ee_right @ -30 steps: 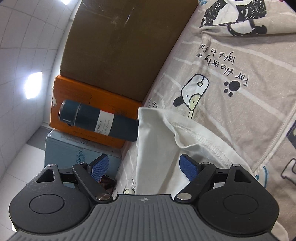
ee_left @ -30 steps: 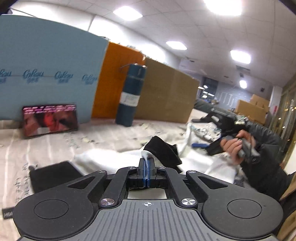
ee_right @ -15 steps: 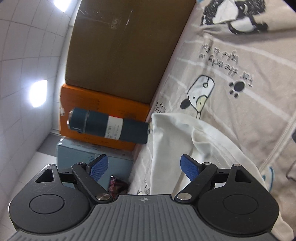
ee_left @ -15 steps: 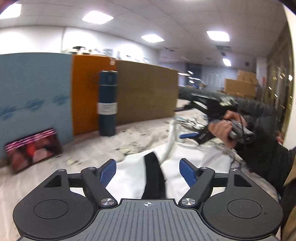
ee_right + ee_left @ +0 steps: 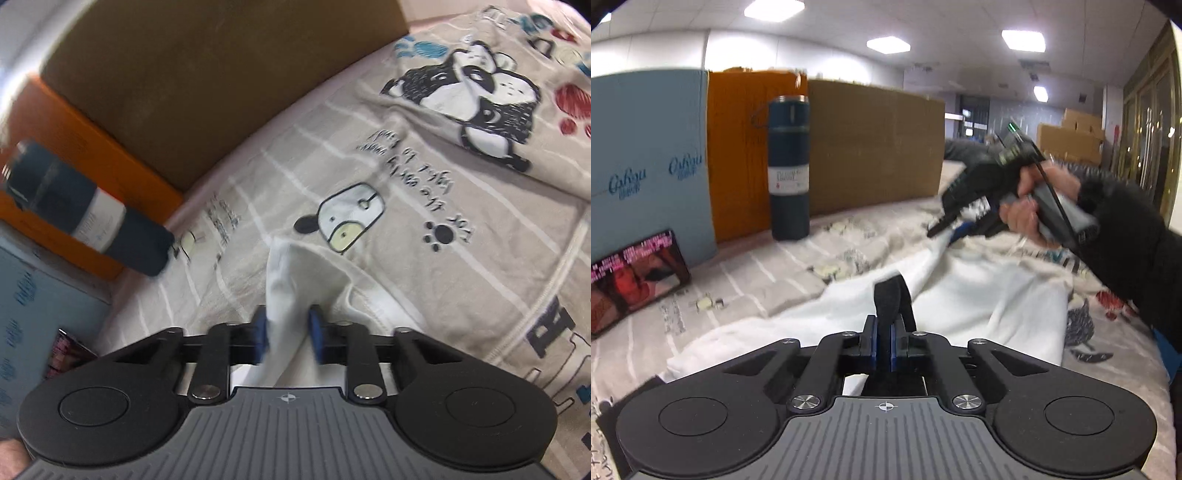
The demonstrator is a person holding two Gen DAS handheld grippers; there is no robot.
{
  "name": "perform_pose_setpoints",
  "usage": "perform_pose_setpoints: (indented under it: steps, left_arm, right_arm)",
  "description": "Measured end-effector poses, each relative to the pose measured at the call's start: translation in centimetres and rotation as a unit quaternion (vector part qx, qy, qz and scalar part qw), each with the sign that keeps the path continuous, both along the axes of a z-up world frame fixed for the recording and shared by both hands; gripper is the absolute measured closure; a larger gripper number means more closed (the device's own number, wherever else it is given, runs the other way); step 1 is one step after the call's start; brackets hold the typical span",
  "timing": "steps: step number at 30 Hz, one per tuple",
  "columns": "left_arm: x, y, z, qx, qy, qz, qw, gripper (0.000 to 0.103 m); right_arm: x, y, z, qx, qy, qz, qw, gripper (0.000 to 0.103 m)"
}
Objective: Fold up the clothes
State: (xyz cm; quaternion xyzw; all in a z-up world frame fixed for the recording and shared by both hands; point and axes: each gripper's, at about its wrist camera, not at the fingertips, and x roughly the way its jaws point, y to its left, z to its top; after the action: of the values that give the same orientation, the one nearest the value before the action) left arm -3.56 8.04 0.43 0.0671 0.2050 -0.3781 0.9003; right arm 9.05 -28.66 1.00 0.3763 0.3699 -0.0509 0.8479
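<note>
At lower centre of each wrist view, the left gripper (image 5: 882,345) pinches the black trim (image 5: 892,301) of a white garment (image 5: 979,299), while the right gripper (image 5: 286,334) clamps a bunched white corner (image 5: 286,280). The garment lies rumpled, unfolded, mid-frame on the cartoon-print sheet (image 5: 424,192). Judging by this, folding remains; a blue flask (image 5: 788,166) stands upper left.

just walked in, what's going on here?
A person is folding a white garment on a printed bedsheet, a handheld gripper in each hand. The left gripper is shut on the garment's black trim. The right gripper pinches a white edge, lifting it off the sheet.
</note>
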Motion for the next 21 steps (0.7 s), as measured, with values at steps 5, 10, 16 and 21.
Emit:
perform_pose_setpoints:
  steps: [5, 10, 16, 21]
  left_arm:
    - [-0.8, -0.7, 0.3, 0.019, -0.007, -0.027, 0.9994, 0.098]
    - [-0.9, -1.4, -0.1, 0.040, 0.006, -0.019, 0.9990, 0.092]
    - [-1.6, -0.5, 1.0, 0.001, -0.003, 0.009, 1.0000, 0.049]
    - [-1.1, -1.4, 0.9, -0.006, 0.016, 0.018, 0.9997, 0.049]
  right_arm:
    - [-3.0, -3.6, -2.8, 0.083, -0.046, -0.017, 0.995, 0.088]
    - [-5.0, -6.0, -3.2, 0.065, -0.065, -0.059, 0.994, 0.085]
    - [-7.2, -5.0, -0.2, -0.037, -0.134, -0.066, 0.988, 0.059]
    - [-6.4, -1.9, 0.8, -0.042, -0.169, 0.043, 0.984, 0.052]
